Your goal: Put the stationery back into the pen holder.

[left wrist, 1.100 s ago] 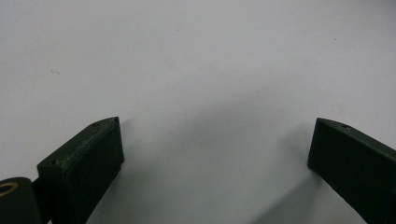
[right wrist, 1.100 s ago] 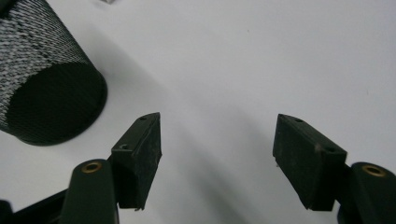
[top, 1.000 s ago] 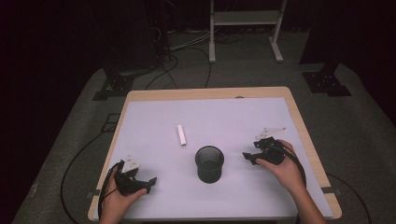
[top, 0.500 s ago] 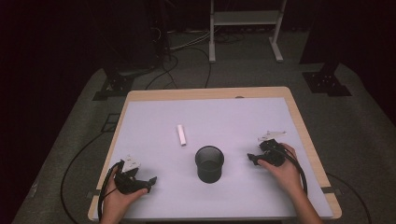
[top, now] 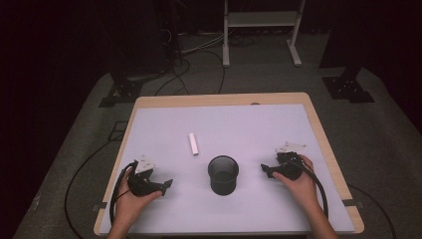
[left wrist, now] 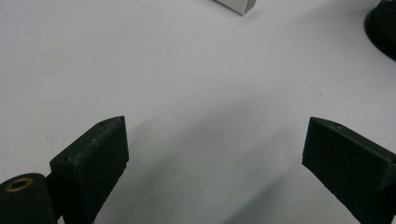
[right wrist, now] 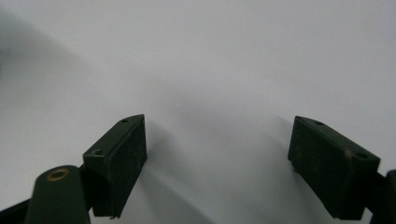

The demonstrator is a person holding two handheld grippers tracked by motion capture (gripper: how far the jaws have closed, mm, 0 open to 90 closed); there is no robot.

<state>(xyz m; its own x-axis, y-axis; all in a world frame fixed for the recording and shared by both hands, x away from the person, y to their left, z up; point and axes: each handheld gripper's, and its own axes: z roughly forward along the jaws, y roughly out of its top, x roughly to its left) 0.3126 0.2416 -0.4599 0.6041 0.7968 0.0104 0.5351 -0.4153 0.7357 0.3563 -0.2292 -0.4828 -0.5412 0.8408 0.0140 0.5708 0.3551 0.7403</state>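
A black mesh cup stands upright at the front middle of the white table. Behind it to the left lies a small white block. My left gripper rests low at the front left and points right toward the cup. Its jaws are open with bare table between them, though they have just been closing slightly. In the left gripper view, the block's corner and the cup's edge lie far ahead. My right gripper sits right of the cup, pointing left. Its jaws have just been opening and stand open over bare table.
The table has a wooden rim. Beyond it the floor carries cables, a white metal stand and black equipment bases. A cable trails from each gripper toward the front edge.
My right gripper has sunk a little toward the table and its jaws have spread. My left gripper has shifted slightly forward. The cup and the block have stayed put.
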